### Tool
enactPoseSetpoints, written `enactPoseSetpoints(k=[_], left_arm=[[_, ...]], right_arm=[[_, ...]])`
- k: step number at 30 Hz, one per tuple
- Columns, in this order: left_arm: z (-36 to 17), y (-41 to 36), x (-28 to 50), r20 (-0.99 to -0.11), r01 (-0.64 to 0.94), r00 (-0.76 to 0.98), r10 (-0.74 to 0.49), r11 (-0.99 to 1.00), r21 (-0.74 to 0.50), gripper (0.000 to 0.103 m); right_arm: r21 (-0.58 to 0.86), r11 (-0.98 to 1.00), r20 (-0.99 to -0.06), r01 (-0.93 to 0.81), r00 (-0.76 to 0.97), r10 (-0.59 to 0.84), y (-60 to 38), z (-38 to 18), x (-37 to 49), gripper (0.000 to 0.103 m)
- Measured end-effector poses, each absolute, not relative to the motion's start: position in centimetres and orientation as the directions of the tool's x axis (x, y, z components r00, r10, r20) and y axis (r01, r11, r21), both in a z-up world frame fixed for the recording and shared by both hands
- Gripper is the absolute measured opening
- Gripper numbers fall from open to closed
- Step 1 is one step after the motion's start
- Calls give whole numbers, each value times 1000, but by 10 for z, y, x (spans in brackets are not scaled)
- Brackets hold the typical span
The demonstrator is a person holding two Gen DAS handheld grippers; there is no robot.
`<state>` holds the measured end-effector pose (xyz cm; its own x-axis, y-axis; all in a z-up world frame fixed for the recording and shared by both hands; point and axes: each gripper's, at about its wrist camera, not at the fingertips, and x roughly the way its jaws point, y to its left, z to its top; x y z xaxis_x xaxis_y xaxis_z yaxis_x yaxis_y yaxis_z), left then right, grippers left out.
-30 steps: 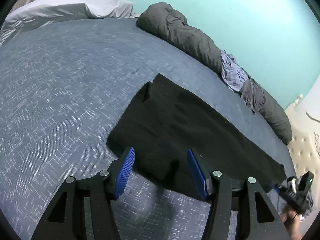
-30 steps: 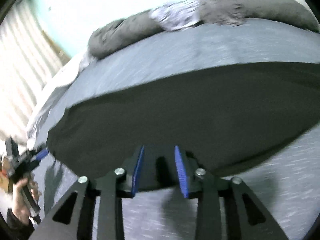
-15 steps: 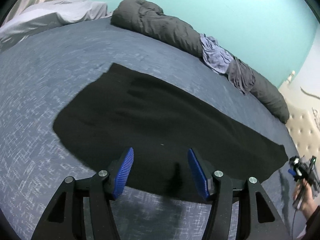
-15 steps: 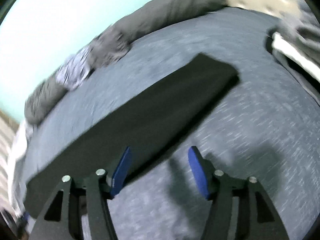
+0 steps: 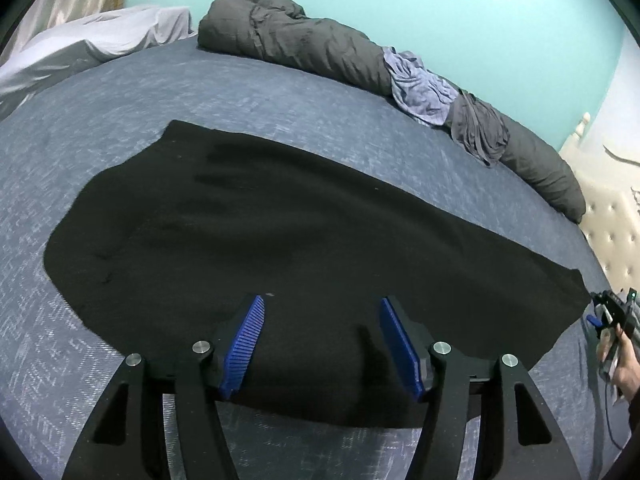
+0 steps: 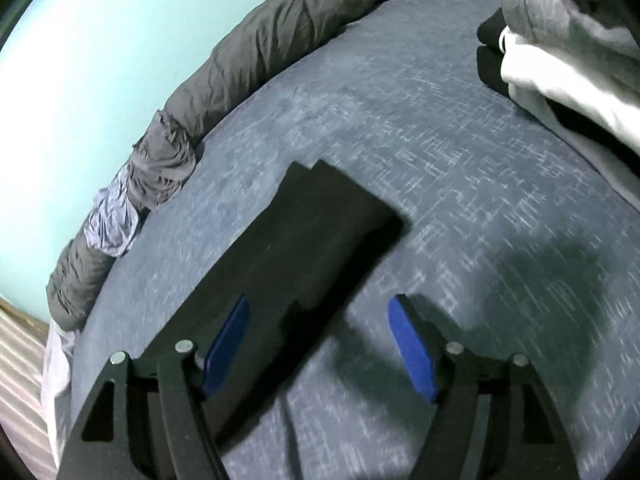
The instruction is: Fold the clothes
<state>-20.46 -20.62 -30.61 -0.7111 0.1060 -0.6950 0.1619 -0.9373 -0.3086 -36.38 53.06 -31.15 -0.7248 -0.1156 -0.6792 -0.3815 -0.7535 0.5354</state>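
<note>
I see one black cloth (image 5: 304, 240) lying flat and long on the blue bed (image 5: 100, 120). A second ago my right gripper (image 6: 320, 344) was pinched tight on its edge; now its blue pads are wide apart, holding nothing, over the cloth's end (image 6: 320, 216). My left gripper (image 5: 320, 344) is wide apart too, same as before, above the near edge. I count two grippers, one rolled grey blanket (image 5: 288, 44), and one pile of clothes (image 6: 560, 52) at the side.

Black garment (image 5: 288, 240) lies flat, folded long, on the bed.
</note>
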Motion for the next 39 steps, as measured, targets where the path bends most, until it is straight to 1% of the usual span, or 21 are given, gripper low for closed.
enactPoseSetpoints(k=[10,11,13,17,18,22,25,30,34,36,39], left_arm=[[-311,-191,-218,-708,141,-698,102,-951,-276,64],[-312,-191,-218,-708,142,-699,100,-951,-275,64],[-312,-190,-219,-708,143,-699,98,-951,-273,64],[-313,-189,-221,-710,144,-698,95,-952,-269,64],[-313,-189,-222,-710,144,-698,94,-953,-268,64],[-312,-191,-221,-706,134,-701,101,-954,-269,64],[-311,-193,-218,-701,139,-706,100,-951,-276,64],[-304,-199,-211,-687,142,-720,104,-946,-293,64],[-299,-206,-205,-675,145,-730,110,-940,-309,64],[-297,-209,-201,-669,139,-733,122,-936,-323,64],[-294,-209,-196,-664,128,-736,128,-938,-322,64]], right_arm=[[526,-775,-667,-350,-735,-121,535,-324,-390,73],[522,-780,-668,-345,-734,-122,535,-324,-393,71],[512,-792,-671,-333,-730,-127,532,-324,-398,58],[473,-813,-666,-339,-742,-78,529,-316,-396,11],[467,-819,-658,-332,-750,-71,527,-311,-395,10],[406,-872,-644,-275,-763,-59,519,-280,-396,7],[392,-887,-606,-243,-794,-50,518,-242,-393,7],[355,-909,-574,-217,-818,-29,520,-186,-390,6],[347,-899,-540,-267,-841,41,538,-147,-373,6],[316,-903,-529,-290,-844,85,549,-125,-362,6],[254,-927,-519,-275,-848,109,556,-97,-350,6]])
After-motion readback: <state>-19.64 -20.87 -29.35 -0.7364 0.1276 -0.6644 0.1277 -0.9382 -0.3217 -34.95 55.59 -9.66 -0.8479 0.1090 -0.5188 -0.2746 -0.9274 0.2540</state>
